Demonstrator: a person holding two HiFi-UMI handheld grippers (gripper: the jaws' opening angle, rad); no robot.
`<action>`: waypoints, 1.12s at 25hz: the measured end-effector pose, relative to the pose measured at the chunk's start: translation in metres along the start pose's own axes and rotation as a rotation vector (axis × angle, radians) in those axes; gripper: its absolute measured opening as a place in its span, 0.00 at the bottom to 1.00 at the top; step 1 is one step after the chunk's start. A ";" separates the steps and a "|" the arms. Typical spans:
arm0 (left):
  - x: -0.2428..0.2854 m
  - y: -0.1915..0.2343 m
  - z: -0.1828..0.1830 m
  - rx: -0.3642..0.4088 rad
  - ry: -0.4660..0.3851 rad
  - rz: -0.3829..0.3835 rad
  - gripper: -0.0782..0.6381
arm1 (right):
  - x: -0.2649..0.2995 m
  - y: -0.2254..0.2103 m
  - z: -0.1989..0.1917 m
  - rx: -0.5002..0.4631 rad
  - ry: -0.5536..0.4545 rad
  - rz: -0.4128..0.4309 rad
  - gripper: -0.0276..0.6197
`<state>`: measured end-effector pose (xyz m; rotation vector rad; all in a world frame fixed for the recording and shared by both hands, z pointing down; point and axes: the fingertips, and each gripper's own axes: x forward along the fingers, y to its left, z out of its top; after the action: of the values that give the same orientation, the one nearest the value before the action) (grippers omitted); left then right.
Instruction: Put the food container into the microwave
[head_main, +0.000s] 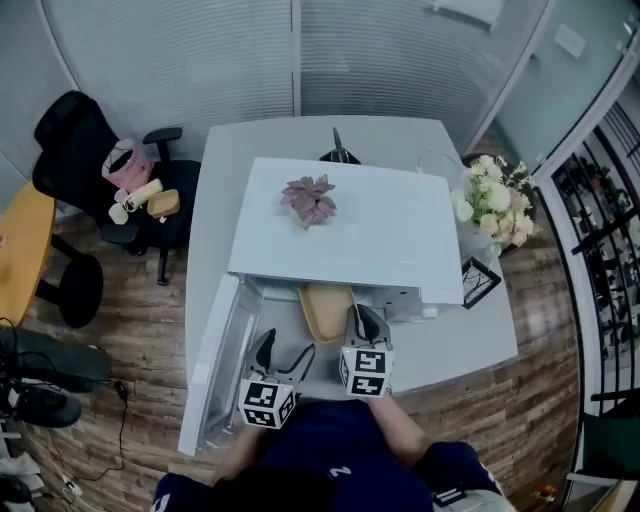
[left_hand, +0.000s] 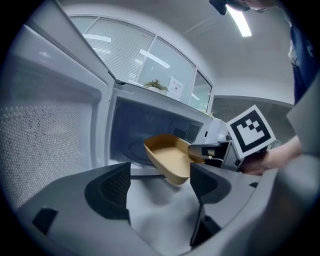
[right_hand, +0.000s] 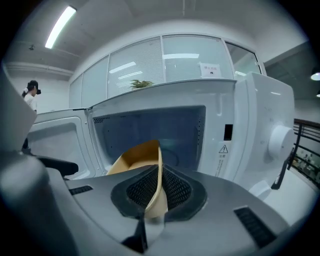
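Note:
A tan food container (head_main: 324, 310) hangs at the mouth of the white microwave (head_main: 350, 225), whose door (head_main: 215, 370) stands swung open to the left. My right gripper (head_main: 362, 322) is shut on the container's right wall. In the right gripper view the thin rim (right_hand: 158, 186) is pinched between the pads, with the microwave cavity (right_hand: 165, 135) straight ahead. In the left gripper view the container (left_hand: 170, 159) hovers in front of the cavity, held from the right. My left gripper (left_hand: 159, 187) is open and holds nothing, just left of the container, with its jaws near the door.
A pink potted plant (head_main: 310, 198) sits on the microwave's top. A flower bouquet (head_main: 492, 205) stands at the table's right edge. A black office chair (head_main: 95, 165) with bags is off to the left. The control panel with a knob (right_hand: 277, 142) flanks the cavity's right.

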<state>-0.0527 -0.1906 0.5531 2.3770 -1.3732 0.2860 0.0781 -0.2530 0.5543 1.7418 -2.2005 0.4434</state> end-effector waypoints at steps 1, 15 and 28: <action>0.000 0.001 0.000 0.001 0.000 0.004 0.61 | 0.004 0.001 0.003 -0.005 -0.004 -0.004 0.10; 0.013 0.007 0.011 0.008 -0.007 -0.006 0.61 | 0.056 0.005 0.044 -0.035 -0.099 -0.037 0.10; 0.017 0.010 0.008 0.009 0.007 -0.004 0.61 | 0.088 0.002 0.052 -0.047 -0.130 -0.032 0.09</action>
<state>-0.0529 -0.2117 0.5546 2.3829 -1.3666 0.2999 0.0544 -0.3523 0.5436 1.8249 -2.2477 0.2753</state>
